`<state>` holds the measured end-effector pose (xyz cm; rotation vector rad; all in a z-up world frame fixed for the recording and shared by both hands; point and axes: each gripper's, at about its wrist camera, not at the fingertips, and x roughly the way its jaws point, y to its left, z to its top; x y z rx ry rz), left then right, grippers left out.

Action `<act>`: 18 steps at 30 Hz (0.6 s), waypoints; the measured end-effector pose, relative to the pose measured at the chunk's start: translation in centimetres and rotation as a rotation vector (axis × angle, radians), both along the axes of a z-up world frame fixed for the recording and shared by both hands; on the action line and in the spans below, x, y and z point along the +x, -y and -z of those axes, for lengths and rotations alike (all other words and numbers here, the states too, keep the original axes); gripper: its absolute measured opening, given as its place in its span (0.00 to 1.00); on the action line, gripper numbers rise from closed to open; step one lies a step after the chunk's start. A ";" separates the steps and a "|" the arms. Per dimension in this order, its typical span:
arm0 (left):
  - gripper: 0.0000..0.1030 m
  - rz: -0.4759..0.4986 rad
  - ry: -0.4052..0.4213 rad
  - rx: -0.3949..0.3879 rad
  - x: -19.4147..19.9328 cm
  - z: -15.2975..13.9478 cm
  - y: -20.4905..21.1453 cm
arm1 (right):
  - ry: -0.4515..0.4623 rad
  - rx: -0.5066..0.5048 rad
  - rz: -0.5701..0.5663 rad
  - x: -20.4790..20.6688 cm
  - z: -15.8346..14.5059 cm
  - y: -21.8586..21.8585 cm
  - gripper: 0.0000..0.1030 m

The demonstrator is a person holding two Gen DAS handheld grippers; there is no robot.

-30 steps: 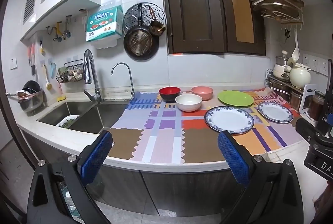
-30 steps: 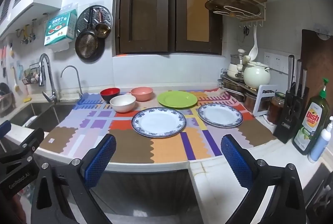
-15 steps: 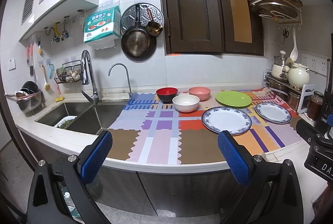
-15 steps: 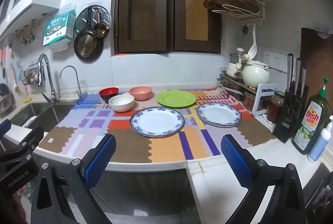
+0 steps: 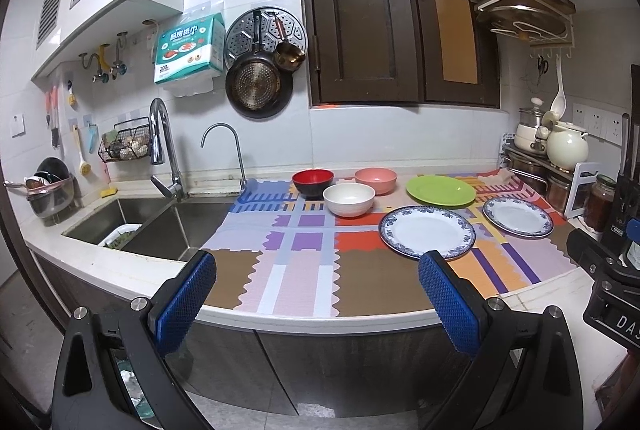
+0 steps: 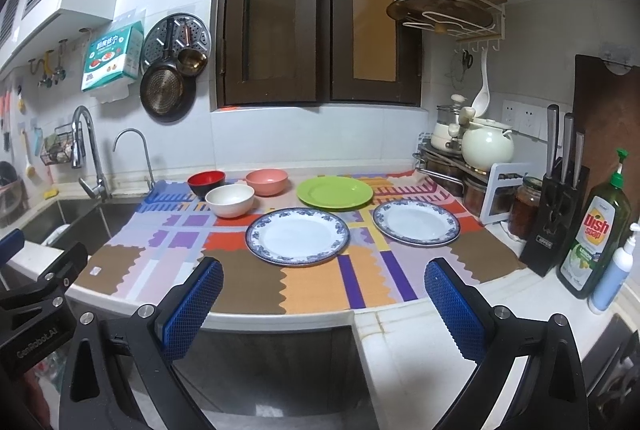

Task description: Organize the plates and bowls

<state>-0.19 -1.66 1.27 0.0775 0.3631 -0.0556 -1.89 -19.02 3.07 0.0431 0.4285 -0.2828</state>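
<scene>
1. Plates and bowls are laid out on a patchwork mat [image 6: 320,282] on the counter, all well beyond both grippers.
2. The left gripper [image 5: 316,294] is held off the near counter edge, its blue fingers [image 5: 186,300] spread wide with nothing between them.
3. The right gripper [image 6: 322,304] is likewise held off the near edge, its fingers [image 6: 456,310] spread wide and empty.
4. Nearest the grippers, a blue-rimmed plate [image 6: 297,236] is seen at the mat's middle; a second blue-rimmed plate [image 6: 416,222] lies to its right, apart from it.
5. Behind them, a green plate [image 6: 334,193] is set toward the far wall.
6. To the left, a white bowl [image 6: 229,200] stands nearest, with a red bowl [image 6: 206,183] and a pink bowl [image 6: 267,182] just behind it.
7. Farther left, a sink [image 5: 160,222] is sunk into the counter.
8. At the far right, a dish soap bottle [image 6: 596,230] and a knife block [image 6: 558,218] are placed.
</scene>
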 end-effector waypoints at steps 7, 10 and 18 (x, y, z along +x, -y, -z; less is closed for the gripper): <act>1.00 0.008 0.014 -0.002 -0.2 -0.3 0.3 | 0.006 -0.002 0.006 -0.3 -0.1 0.3 0.99; 1.00 0.009 0.019 -0.003 -0.3 -0.3 0.2 | 0.009 -0.002 0.010 -0.4 -0.2 0.3 0.99; 1.00 0.009 0.025 -0.004 -0.2 -0.5 0.2 | 0.010 -0.003 0.009 -0.5 -0.2 0.3 0.99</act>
